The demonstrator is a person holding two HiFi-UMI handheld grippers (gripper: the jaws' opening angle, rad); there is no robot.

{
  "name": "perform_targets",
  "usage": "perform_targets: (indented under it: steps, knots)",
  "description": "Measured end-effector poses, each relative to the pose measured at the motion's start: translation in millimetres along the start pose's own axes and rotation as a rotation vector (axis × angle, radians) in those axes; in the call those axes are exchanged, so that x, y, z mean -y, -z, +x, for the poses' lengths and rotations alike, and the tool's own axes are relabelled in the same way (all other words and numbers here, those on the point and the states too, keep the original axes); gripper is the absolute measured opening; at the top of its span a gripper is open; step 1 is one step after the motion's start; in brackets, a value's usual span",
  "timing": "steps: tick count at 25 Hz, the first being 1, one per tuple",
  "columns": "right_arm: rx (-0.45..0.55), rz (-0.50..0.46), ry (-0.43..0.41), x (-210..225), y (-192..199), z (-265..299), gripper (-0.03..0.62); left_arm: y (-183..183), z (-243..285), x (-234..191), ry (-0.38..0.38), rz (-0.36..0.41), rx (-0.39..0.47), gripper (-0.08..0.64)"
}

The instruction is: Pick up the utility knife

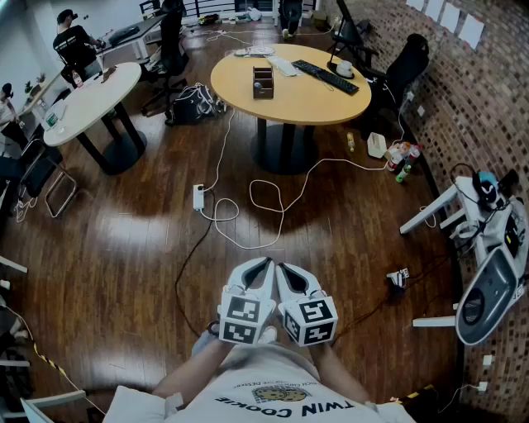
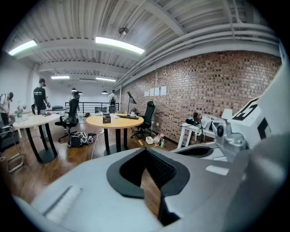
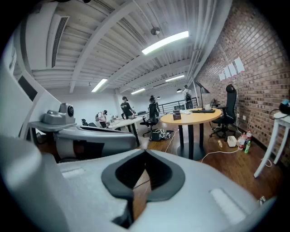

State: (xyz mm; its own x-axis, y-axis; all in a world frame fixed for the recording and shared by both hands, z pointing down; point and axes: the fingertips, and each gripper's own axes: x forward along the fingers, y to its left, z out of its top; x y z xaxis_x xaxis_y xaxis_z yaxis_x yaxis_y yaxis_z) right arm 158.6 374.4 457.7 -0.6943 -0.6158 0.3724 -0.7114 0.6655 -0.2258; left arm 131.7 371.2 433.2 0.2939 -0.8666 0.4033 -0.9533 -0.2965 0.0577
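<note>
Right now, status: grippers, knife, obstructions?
Left gripper shut, empty; right gripper shut, empty, side by side. Utility knife not seen in any view. Cables trail across the floor before the round table.

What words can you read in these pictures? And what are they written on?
"TWIN COOKIE": on the person's white shirt, upside down in the head view.
Smaller print beside it on the shirt: too small to read.
Papers on the brick wall: too small to read.
Square black-and-white markers: patterns only, no words.
</note>
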Motion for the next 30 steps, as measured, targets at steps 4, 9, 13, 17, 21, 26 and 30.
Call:
perform_targets:
  steps: [4, 9, 13, 17, 21, 26, 30]
  knots:
    - [0.021, 0.000, 0.003, 11.5, -12.0, 7.8, 0.002, -12.4, 11.0, -5.7, -0.017, 0.021, 0.021, 0.008]
    - [0.027, -0.006, 0.008, 16.8, -19.8, 24.8, 0.002, -15.0, 32.1, -20.8, -0.014, 0.005, 0.031, 0.008]
    - [0.027, -0.007, 0.039, 28.2, -29.2, 49.9, 0.002, -21.7, 54.1, -39.3, 0.011, -0.012, 0.036, 0.008]
    - [0.024, -0.008, 0.061, 32.6, -45.5, 86.9, 0.002, -33.0, 76.6, -70.6, 0.037, -0.011, 0.038, 0.008]
    - [0.025, -0.008, 0.091, 33.3, -67.7, 128.8, 0.002, -46.6, 97.7, -108.7, 0.072, -0.009, 0.038, 0.008]
    - [0.031, -0.003, 0.138, 33.0, -94.1, 178.9, 0.002, -62.5, 121.5, -156.4, 0.116, -0.003, 0.039, 0.008]
    - [0.024, -0.013, 0.151, 26.5, -106.7, 221.5, 0.002, -68.7, 135.3, -198.4, 0.125, -0.012, 0.045, 0.008]
